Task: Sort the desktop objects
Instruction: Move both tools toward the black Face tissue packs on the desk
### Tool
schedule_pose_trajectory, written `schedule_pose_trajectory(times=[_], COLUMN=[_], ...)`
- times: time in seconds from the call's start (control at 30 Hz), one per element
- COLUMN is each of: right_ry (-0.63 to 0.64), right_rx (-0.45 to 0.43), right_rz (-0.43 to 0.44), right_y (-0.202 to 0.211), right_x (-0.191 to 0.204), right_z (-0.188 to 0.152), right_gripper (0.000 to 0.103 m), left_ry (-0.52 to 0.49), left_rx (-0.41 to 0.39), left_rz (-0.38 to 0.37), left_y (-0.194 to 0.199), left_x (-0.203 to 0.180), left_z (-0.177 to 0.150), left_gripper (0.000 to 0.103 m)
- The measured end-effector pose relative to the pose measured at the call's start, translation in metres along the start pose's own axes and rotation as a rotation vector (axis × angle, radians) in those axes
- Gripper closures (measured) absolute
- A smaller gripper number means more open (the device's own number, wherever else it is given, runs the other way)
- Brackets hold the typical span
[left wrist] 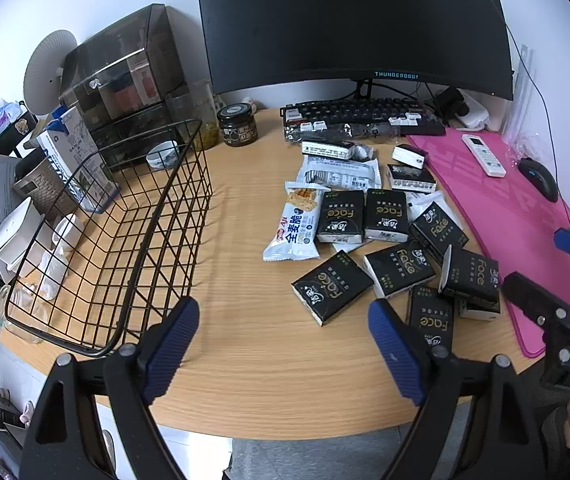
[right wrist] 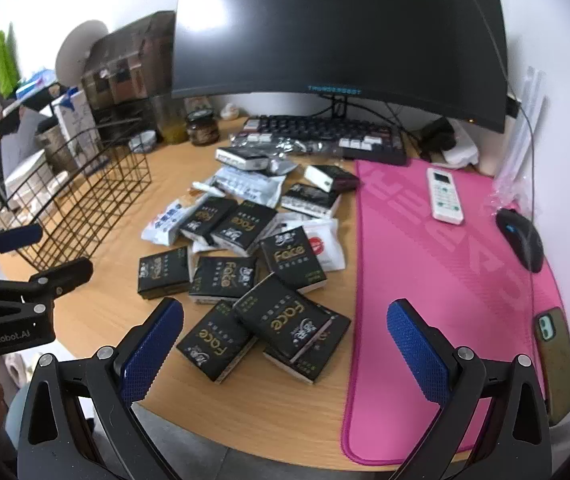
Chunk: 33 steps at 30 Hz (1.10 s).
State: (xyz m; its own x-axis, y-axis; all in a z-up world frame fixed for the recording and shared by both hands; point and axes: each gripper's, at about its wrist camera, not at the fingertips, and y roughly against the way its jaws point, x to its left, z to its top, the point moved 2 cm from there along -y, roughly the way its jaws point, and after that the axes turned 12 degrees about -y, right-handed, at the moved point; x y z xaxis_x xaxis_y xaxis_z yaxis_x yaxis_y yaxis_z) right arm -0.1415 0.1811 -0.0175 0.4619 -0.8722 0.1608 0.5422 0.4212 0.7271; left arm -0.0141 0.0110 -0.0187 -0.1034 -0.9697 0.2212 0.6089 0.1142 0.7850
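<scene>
Several black "Face" tissue packs (left wrist: 399,268) (right wrist: 281,316) lie scattered on the wooden desk, mixed with white snack wrappers (left wrist: 299,224) (right wrist: 165,220). An empty black wire basket (left wrist: 125,240) (right wrist: 81,192) stands at the left. My left gripper (left wrist: 283,352) is open and empty, above the desk's front edge between the basket and the packs. My right gripper (right wrist: 285,352) is open and empty, hovering over the nearest packs; it also shows at the right of the left wrist view (left wrist: 545,268).
A pink mat (right wrist: 445,280) at the right holds a white remote (right wrist: 443,194), a black mouse (right wrist: 521,238) and a phone (right wrist: 557,364). A keyboard (left wrist: 361,116) and monitor (left wrist: 353,24) stand behind. A jar (left wrist: 237,124), carton (left wrist: 77,156) and smoked storage box (left wrist: 125,68) crowd the back left.
</scene>
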Motion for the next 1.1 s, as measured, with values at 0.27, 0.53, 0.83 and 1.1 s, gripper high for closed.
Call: schedule_pose_trajectory(times=[0.27,0.53,0.83,1.1], right_ry=[-0.013,-0.016,-0.015,0.045], right_rx=[0.014,0.017,0.034,0.089], right_rz=[-0.009,-0.023,-0.038,-0.021], right_y=[-0.005,-0.007,-0.015,-0.030], right_x=[-0.002,-0.005,-0.010,-0.025], right_z=[0.000,0.001,0.002,-0.001], right_gripper=[0.000,0.000,0.000,0.000], left_ry=[0.050,0.095,0.113,0.036], left_rx=[0.017,0.017,0.053,0.102], left_rz=[0.028,0.042,0.057,0.003], left_y=[-0.002,-0.002,-0.011,-0.026], left_x=[0.000,-0.002,-0.002,-0.020], left_z=[-0.001,-0.001,-0.003,0.000], left_gripper=[0.016,0.016,0.016,0.016])
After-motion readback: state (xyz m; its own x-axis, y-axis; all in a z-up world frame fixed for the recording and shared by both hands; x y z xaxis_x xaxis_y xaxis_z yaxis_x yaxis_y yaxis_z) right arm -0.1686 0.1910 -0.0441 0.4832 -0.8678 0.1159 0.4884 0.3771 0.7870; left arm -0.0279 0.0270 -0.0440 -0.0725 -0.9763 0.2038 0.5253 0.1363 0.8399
